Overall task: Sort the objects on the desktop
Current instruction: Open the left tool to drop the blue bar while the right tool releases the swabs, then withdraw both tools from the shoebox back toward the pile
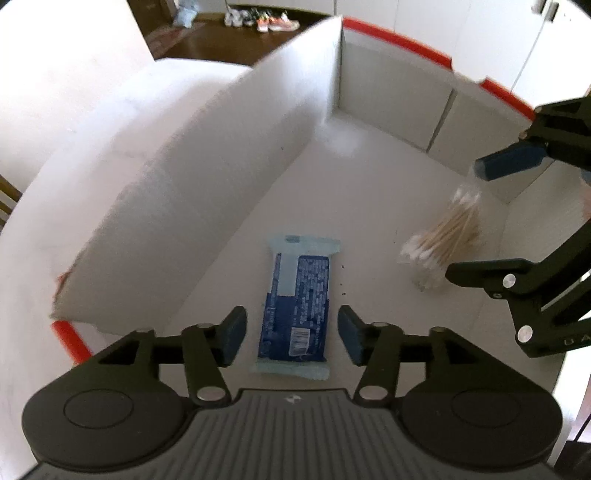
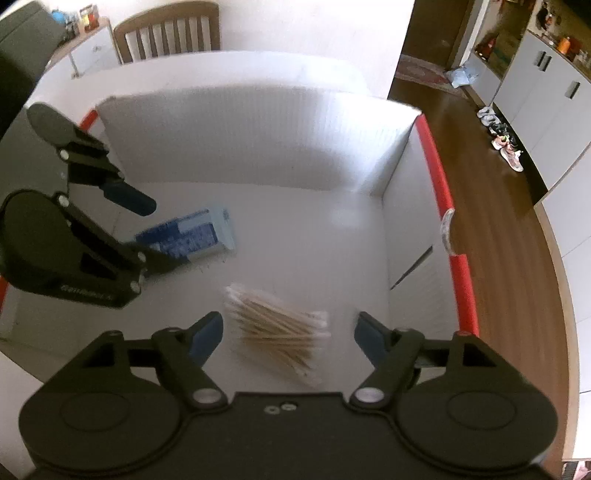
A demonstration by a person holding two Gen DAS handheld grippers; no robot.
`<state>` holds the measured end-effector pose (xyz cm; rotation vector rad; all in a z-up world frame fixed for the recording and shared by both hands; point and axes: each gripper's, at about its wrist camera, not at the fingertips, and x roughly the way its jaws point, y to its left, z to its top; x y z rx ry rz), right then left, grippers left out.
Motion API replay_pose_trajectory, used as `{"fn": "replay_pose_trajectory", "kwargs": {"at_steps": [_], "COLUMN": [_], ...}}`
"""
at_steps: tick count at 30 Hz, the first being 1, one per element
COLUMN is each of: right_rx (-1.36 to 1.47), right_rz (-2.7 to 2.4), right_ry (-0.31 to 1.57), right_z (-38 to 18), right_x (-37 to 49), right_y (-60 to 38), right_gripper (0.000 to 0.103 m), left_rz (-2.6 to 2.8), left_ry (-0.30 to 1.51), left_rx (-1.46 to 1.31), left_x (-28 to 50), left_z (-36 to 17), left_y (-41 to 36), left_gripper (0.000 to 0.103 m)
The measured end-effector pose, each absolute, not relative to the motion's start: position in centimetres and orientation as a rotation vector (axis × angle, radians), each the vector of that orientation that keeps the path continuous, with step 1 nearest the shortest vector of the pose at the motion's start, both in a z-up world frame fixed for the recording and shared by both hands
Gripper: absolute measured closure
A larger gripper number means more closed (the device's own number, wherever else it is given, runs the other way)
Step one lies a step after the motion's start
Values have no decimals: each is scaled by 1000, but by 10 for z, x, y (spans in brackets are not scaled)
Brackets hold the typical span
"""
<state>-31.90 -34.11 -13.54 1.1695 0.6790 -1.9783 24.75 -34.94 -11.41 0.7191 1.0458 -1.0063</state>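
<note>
Left wrist view: my left claw [image 1: 291,338] has its jaws apart, hanging over a blue snack packet [image 1: 295,310] that lies flat on the floor of a white box [image 1: 229,177]. The packet's long axis runs straight along my fingers, one pale crimped end near me, the other pointing deeper into the box. Its print is too small to read, though a barcode shows near my end. To its right, well apart, lies a bundle of cotton swabs [image 1: 443,236] in clear wrap.

From the right wrist, my right claw [image 2: 288,334] is also spread wide and holds nothing, with the swabs between its blue pads [image 2: 207,334]. Their wooden sticks lie slantwise across my fingers, white tips at both ends.

A red strip [image 2: 443,206] edges the box rim. The box sits on a white worktop [image 2: 258,66]; behind it stands a wooden chair [image 2: 166,33], and shoes [image 2: 506,142] line the brown wood floor [image 2: 480,229] by white cabinets [image 2: 546,110].
</note>
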Motion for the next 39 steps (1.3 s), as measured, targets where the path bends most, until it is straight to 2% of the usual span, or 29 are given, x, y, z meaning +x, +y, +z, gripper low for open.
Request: {"fn": "replay_pose_trajectory", "kwargs": {"at_steps": [10, 15, 25, 33, 36, 39], "right_rx": [1070, 1030, 936, 905, 904, 893], "right_rz": [-1990, -1992, -2012, -2025, -2037, -2059], "right_ry": [600, 565, 493, 442, 430, 438], "right_z": [-102, -87, -59, -52, -51, -51], "right_x": [-296, -282, -242, -209, -198, -186], "right_y": [-334, -327, -313, -318, -321, -327], "right_gripper": [10, 8, 6, 6, 6, 6], "left_rz": [-1011, -1008, -1015, -1008, -1008, -999], "left_ry": [970, 946, 886, 853, 837, 821], "left_rx": [608, 525, 381, 324, 316, 298], "left_x": [235, 230, 206, 195, 191, 190], "left_z": [-83, -69, -32, -27, -25, -21], "left_y": [-325, -300, -251, -208, -189, -168], "left_gripper": [38, 26, 18, 13, 2, 1]}}
